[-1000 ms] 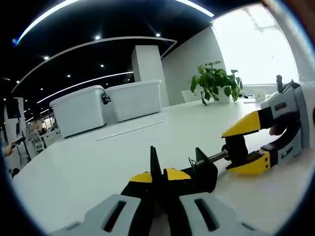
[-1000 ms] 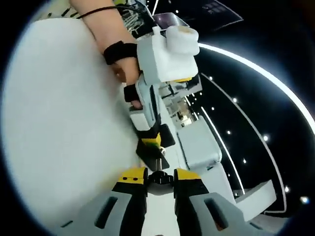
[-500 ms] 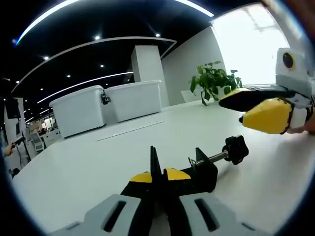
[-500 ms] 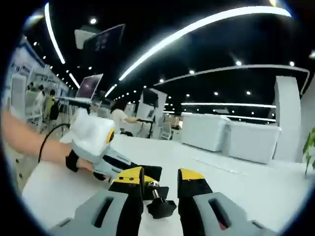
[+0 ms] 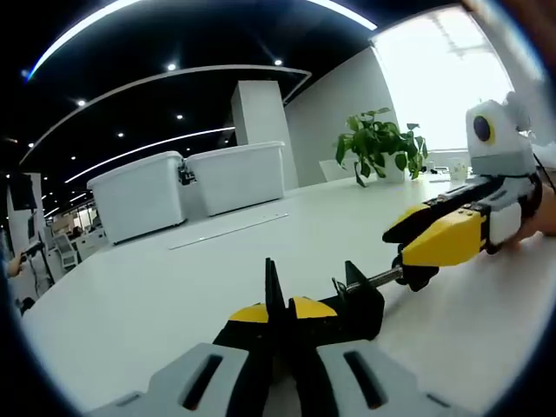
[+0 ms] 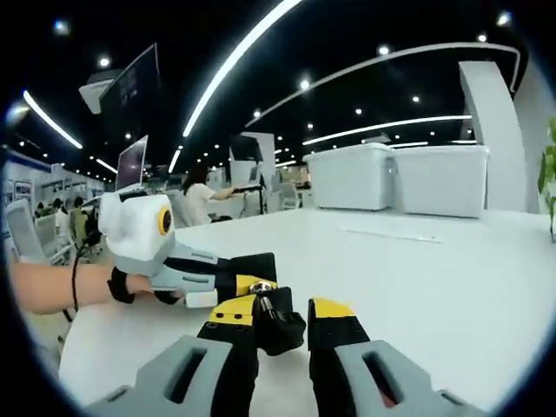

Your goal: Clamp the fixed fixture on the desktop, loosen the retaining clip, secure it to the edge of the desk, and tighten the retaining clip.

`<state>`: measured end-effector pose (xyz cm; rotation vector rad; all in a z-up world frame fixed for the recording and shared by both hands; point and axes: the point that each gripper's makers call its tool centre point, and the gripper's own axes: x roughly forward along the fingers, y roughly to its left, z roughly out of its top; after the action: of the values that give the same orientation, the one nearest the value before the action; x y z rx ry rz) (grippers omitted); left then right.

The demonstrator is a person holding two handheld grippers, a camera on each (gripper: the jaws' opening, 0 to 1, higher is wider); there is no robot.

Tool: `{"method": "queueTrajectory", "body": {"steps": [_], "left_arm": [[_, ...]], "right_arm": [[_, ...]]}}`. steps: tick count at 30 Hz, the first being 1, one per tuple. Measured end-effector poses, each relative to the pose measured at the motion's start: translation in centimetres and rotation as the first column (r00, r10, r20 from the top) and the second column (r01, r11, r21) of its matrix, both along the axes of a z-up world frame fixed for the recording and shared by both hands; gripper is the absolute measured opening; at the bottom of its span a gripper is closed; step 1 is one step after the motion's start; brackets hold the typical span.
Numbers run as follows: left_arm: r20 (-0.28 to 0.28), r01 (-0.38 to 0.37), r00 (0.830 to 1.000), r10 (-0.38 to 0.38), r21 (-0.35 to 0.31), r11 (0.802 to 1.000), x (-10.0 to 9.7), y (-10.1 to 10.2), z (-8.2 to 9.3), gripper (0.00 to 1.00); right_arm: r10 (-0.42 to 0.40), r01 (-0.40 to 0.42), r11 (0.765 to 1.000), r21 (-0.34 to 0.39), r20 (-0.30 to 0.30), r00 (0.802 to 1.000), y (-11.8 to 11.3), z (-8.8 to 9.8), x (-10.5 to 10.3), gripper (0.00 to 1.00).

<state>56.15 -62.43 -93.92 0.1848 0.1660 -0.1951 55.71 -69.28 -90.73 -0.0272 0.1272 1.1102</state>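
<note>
A black clamp fixture (image 5: 358, 306) lies on the white desk (image 5: 130, 295). My left gripper (image 5: 280, 311) is shut on its upright black plate. A threaded screw (image 5: 384, 278) runs from the clamp to a black knob (image 5: 416, 276). My right gripper (image 5: 427, 238) comes in from the right, and its yellow jaws sit over that knob. In the right gripper view, the knob (image 6: 280, 323) fills the gap between the jaws of my right gripper (image 6: 283, 311). Beyond it, a hand (image 6: 130, 285) holds my left gripper (image 6: 254, 276).
Two white lidded bins (image 5: 187, 187) stand at the back of the desk, with a potted plant (image 5: 380, 143) to their right. A thin strip (image 5: 230, 230) lies in front of the bins. A person (image 6: 204, 198) sits at a far desk.
My right gripper let go of the knob, rolled back level and lifted off. It has now come down over the knob again. The left gripper and the clamp have stayed still.
</note>
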Motion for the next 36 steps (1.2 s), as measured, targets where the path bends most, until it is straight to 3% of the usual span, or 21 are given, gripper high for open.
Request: {"method": "queueTrajectory", "body": {"steps": [4, 12, 15, 18, 22, 27, 33, 36], "left_arm": [[0.000, 0.002, 1.000, -0.002, -0.002, 1.000, 0.1, 0.0, 0.0, 0.07], [0.000, 0.001, 1.000, -0.001, -0.001, 1.000, 0.1, 0.0, 0.0, 0.07], [0.000, 0.000, 1.000, 0.000, -0.001, 1.000, 0.1, 0.0, 0.0, 0.07], [0.000, 0.000, 1.000, 0.000, 0.000, 1.000, 0.1, 0.0, 0.0, 0.07], [0.001, -0.001, 1.000, 0.001, 0.001, 1.000, 0.1, 0.0, 0.0, 0.07], [0.001, -0.003, 1.000, 0.003, 0.001, 1.000, 0.0, 0.0, 0.0, 0.07], [0.000, -0.003, 1.000, 0.003, 0.000, 1.000, 0.0, 0.0, 0.0, 0.07], [0.000, -0.003, 1.000, 0.003, 0.000, 1.000, 0.0, 0.0, 0.0, 0.07]], "right_arm": [[-0.003, 0.003, 1.000, -0.004, -0.004, 1.000, 0.0, -0.1, -0.1, 0.20], [0.010, -0.008, 1.000, -0.027, 0.049, 0.999, 0.1, -0.1, -0.4, 0.20], [0.019, -0.015, 0.999, -0.045, 0.088, 0.996, 0.1, 0.0, -0.5, 0.20], [0.032, -0.018, 0.996, -0.083, 0.166, 0.986, 0.2, 0.1, -0.9, 0.20], [0.037, -0.019, 0.995, -0.097, 0.193, 0.980, 0.2, 0.1, -0.9, 0.19], [0.067, -0.011, 0.986, -0.165, 0.334, 0.940, 0.5, 0.3, -1.4, 0.19], [0.070, -0.011, 0.985, -0.169, 0.346, 0.936, 0.5, 0.3, -1.4, 0.19], [0.085, -0.009, 0.982, -0.190, 0.396, 0.915, 0.6, 0.4, -1.6, 0.18]]}}
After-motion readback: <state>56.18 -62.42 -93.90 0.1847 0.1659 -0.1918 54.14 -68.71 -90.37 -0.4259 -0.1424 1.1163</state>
